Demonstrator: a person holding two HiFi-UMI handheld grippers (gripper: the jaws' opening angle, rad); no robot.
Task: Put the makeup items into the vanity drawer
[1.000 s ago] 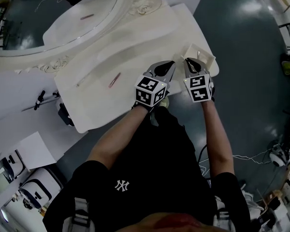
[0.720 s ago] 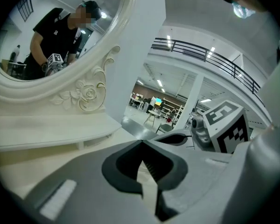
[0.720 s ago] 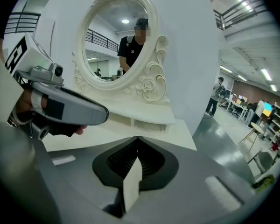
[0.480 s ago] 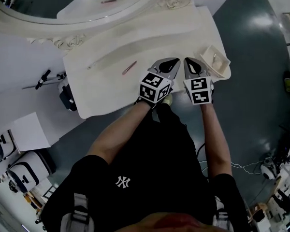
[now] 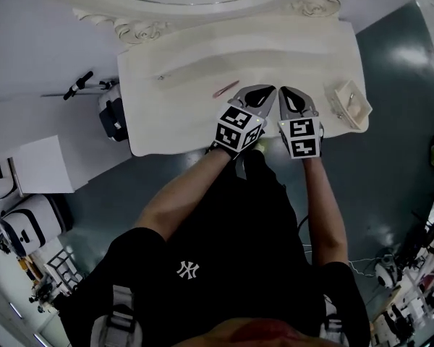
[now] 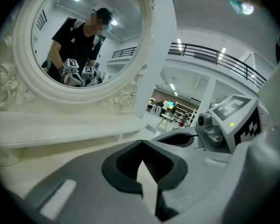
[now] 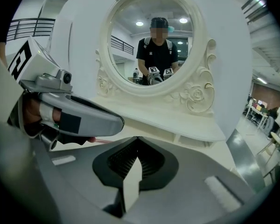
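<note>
A slim pink makeup stick (image 5: 226, 89) lies on the white vanity top (image 5: 181, 114); its end also peeks out in the right gripper view (image 7: 95, 140). A thin pale stick (image 5: 159, 77) lies further left. The small drawer (image 5: 351, 105) stands pulled out at the vanity's right end with a thin item inside. My left gripper (image 5: 269, 90) is shut and empty, just right of the pink stick. My right gripper (image 5: 284, 91) is shut and empty beside it, left of the drawer. Both sit over the front part of the vanity top, pointing at the mirror.
An oval carved mirror (image 7: 151, 45) rises behind the vanity top and reflects the person and both grippers. On the floor to the left are a dark bag (image 5: 114, 118), a white box (image 5: 36, 165) and black-and-white cases (image 5: 25, 226). Cables lie at the lower right.
Both shut grippers have slid left along the vanity, away from the drawer and closer to the pink stick. The head view has swung, so the vanity now sits higher and further right.
</note>
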